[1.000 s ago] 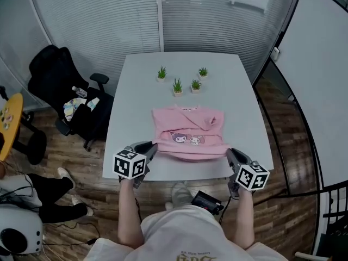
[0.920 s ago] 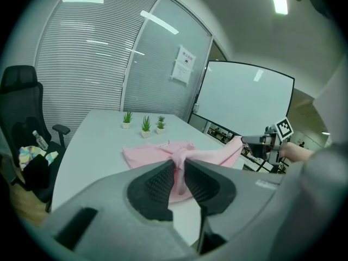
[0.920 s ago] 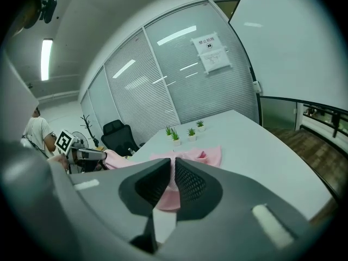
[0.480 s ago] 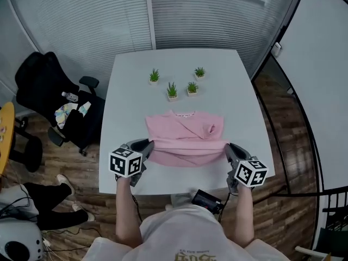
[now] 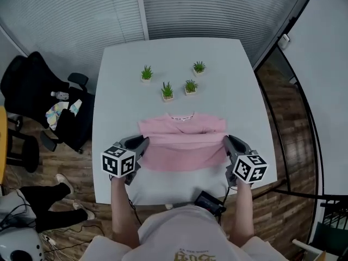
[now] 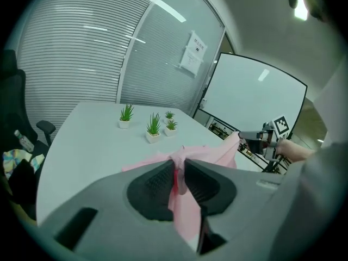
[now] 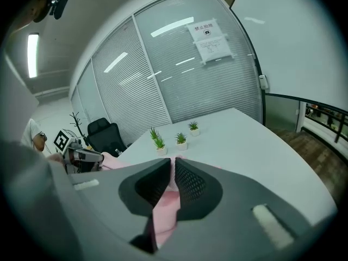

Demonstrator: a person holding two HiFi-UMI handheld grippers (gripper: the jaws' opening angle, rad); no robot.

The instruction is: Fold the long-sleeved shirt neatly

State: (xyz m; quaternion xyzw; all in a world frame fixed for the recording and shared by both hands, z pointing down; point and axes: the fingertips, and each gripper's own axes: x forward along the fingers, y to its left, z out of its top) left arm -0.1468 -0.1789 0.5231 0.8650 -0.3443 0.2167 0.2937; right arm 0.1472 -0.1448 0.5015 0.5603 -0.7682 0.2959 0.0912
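Shirt [image 5: 182, 145], pink, lies across the near half of the white table [image 5: 125, 99]; since a second ago its near edge has been carried toward the collar, hiding the cartoon print. Left gripper [image 5: 143, 142] and right gripper [image 5: 228, 141] each clench a pink corner, angled forward and down, seemingly just above the tabletop. Potted plants [image 5: 167, 90] stand beyond; a black chair [image 5: 32, 86] sits left on wood flooring [image 5: 65, 162].
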